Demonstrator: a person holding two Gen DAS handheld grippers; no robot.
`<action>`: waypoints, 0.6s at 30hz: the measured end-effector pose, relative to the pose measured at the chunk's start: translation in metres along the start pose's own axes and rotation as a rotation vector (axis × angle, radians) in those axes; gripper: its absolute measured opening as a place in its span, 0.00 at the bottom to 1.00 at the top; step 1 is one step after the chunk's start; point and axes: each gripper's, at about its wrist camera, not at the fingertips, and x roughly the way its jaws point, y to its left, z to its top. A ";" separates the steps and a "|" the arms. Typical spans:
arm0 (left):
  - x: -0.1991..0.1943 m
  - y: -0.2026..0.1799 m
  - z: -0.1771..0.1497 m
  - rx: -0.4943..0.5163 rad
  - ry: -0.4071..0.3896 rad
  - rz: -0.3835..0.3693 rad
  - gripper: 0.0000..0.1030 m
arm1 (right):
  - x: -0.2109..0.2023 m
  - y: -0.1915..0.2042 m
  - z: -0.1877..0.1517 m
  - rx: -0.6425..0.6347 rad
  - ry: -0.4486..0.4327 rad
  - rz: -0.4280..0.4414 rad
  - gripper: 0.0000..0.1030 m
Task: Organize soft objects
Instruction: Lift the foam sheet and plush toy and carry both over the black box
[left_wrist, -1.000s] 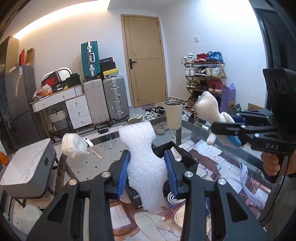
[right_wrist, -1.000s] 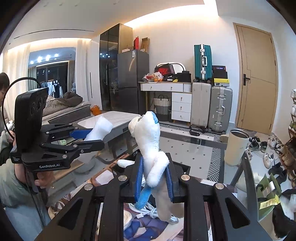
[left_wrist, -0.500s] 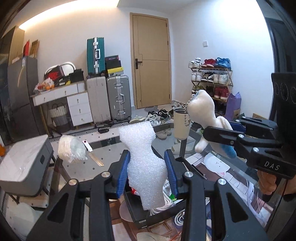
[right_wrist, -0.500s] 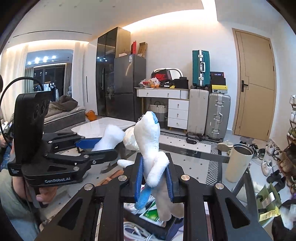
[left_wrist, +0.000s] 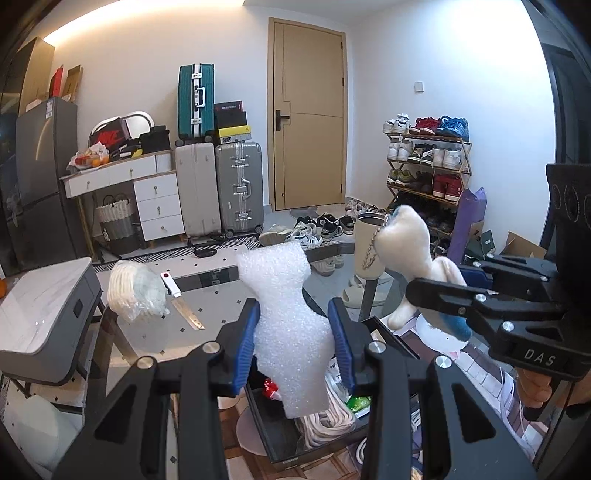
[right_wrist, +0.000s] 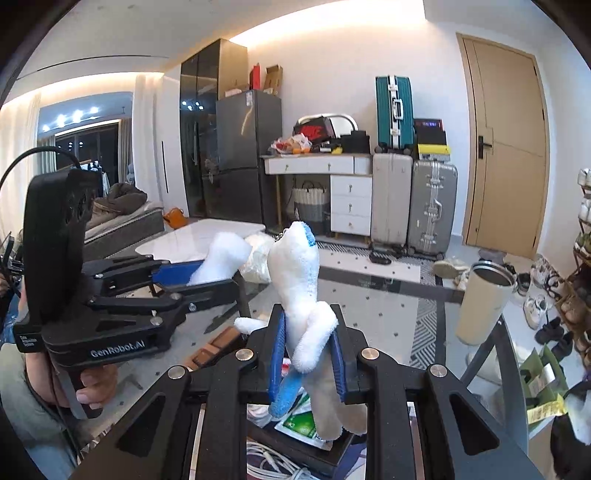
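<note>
My left gripper (left_wrist: 293, 343) is shut on a white foam sheet (left_wrist: 288, 328) and holds it upright above a black box (left_wrist: 280, 432). The box holds rope and packets. My right gripper (right_wrist: 306, 354) is shut on a white plush toy (right_wrist: 299, 280) with blue trim and a bead chain. It holds the toy above the same box (right_wrist: 332, 454). In the left wrist view the right gripper (left_wrist: 439, 291) with the plush (left_wrist: 410, 240) is at the right. In the right wrist view the left gripper (right_wrist: 207, 273) with the foam (right_wrist: 221, 254) is at the left.
A glass table (left_wrist: 207, 295) carries a bagged white bundle (left_wrist: 135, 291), a metal ruler (left_wrist: 186, 312) and a cream tumbler (right_wrist: 484, 302). A grey side table (left_wrist: 40, 314) stands at the left. Suitcases, drawers, a shoe rack and a door line the far wall.
Both grippers have come down and forward toward the black box, each with its object still held. The plush has moved nearer to the foam.
</note>
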 end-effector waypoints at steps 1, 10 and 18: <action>0.001 0.001 0.000 -0.005 0.002 -0.001 0.37 | 0.002 0.000 -0.001 -0.001 0.011 -0.007 0.21; 0.021 0.004 -0.006 -0.039 0.098 -0.029 0.37 | 0.028 -0.005 -0.010 0.020 0.135 -0.022 0.21; 0.032 0.001 -0.013 -0.040 0.156 -0.051 0.37 | 0.047 -0.015 -0.020 0.037 0.225 -0.018 0.21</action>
